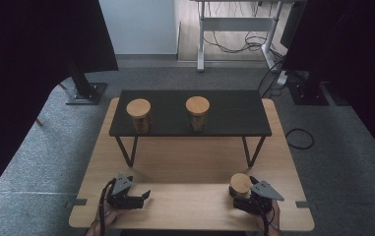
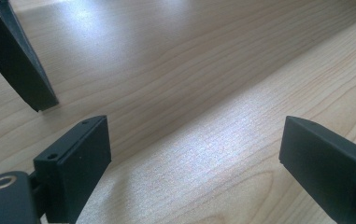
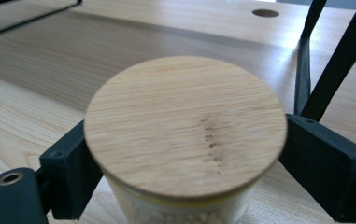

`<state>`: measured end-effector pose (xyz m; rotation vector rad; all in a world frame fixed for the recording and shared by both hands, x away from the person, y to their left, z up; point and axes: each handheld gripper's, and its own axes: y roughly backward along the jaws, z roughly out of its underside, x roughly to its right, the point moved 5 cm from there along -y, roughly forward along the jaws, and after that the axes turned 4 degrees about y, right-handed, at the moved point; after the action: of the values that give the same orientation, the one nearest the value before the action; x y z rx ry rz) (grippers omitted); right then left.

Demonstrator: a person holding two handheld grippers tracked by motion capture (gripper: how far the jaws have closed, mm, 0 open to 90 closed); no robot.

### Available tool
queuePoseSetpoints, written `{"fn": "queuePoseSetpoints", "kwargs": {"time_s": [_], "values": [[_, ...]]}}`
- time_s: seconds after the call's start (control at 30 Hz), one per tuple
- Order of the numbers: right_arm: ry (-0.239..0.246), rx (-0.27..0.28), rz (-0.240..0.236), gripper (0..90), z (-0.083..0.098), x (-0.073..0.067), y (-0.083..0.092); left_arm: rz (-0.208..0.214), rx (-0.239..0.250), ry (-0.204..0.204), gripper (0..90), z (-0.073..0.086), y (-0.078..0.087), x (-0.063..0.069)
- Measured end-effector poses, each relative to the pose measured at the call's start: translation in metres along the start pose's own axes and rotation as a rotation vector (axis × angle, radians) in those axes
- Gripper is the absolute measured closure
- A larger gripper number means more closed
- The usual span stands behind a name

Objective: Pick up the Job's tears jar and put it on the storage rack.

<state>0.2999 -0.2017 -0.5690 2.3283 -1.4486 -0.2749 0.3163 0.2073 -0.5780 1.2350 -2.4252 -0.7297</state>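
A glass jar (image 1: 240,184) with a round wooden lid (image 3: 185,126) stands near the front right of the wooden table (image 1: 190,162). My right gripper (image 1: 240,192) has its two black jaws on either side of it, low by the table top. In the right gripper view the right gripper (image 3: 189,175) has the lid overhanging its left pad (image 3: 73,172), and a narrow gap shows between the glass and the right pad. My left gripper (image 1: 144,198) rests at the front left, and in its own view the left gripper (image 2: 194,158) stands wide open over bare wood.
A low black shelf (image 1: 234,113) on thin metal legs (image 1: 126,150) spans the back of the table and carries two more lidded jars (image 1: 139,114) (image 1: 198,112). One shelf leg (image 3: 334,60) rises just beyond the right jaw. Grey carpet surrounds the table.
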Motion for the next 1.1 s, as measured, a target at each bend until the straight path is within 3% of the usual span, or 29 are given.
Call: {"fn": "queuePoseSetpoints", "kwargs": {"time_s": [0.3, 1.1], "values": [[0.031, -0.037, 0.017, 24.2, -0.0002, -0.0076, -0.0089, -0.002, -0.002, -0.001, 8.5, -0.0002, -0.0003, -0.0001], [0.03, -0.037, 0.007, 24.6, -0.0006, -0.0075, -0.0085, -0.003, -0.004, -0.005, 8.5, -0.0002, -0.0005, 0.0003]]}}
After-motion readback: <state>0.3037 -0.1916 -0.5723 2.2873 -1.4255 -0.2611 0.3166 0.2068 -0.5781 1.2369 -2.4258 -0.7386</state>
